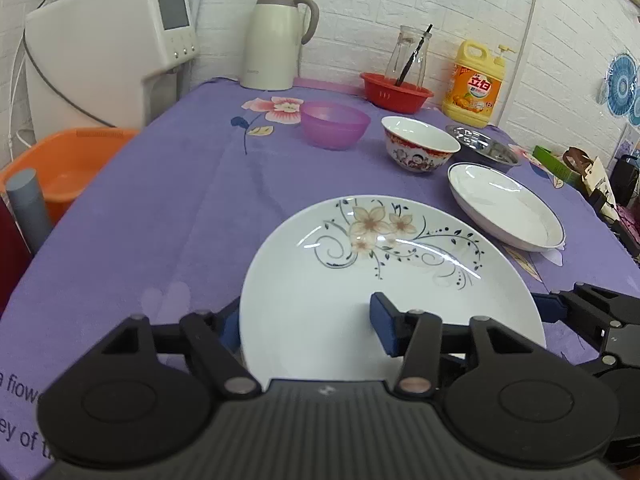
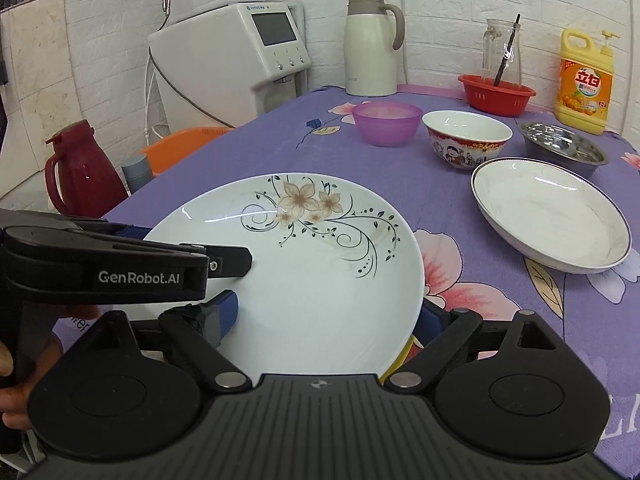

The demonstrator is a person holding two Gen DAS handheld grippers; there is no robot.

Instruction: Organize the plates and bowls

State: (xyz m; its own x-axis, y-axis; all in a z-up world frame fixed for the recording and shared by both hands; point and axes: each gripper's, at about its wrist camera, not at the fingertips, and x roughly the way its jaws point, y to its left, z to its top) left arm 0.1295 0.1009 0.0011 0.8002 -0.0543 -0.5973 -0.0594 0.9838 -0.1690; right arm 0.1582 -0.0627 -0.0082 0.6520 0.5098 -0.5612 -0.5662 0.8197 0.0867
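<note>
At the left gripper (image 1: 306,326): one blue pad (image 1: 382,326) over the inside of the flowered plate (image 1: 360,280), the other just outside the near left rim and partly hidden behind it. Straddles that rim with a fair gap between the fingers; cannot tell whether the pads press or stand loose. At the right gripper (image 2: 328,314): the same stance on the near right rim, one pad inside the plate, the other tucked behind the rim's outer edge. Again cannot tell clenched from released.

Underneath, a table under a purple cloth (image 1: 180,200) printed with pink flowers and some lettering at the near edge. Behind, a white brick wall (image 1: 360,0). At the far left corner, a white appliance (image 1: 120,40) with a small screen; beside it on the cloth a cream thermos jug (image 1: 276,40). Further right along the wall, a red basket (image 1: 394,94) with a glass jar (image 1: 408,52) and a dark stick standing in it, then a yellow detergent bottle (image 1: 474,84). Off the table's left side, an orange basin (image 1: 68,160), a grey cylinder (image 1: 28,208) and a dark red jug (image 2: 80,184).

Mid-table, in a row and apart from one another: a purple bowl (image 1: 334,124), a painted bowl (image 1: 420,144) with a red pattern, a steel bowl (image 1: 486,148). Just before the painted and steel bowls, a plain white plate (image 1: 504,204) with a thin dark rim.

As for the flowered plate: near the table's front edge, between both grippers, well apart from the bowls. Round, glossy white, shallow, with beige blossoms and black scrolling vines across its far half. Looks clean.
</note>
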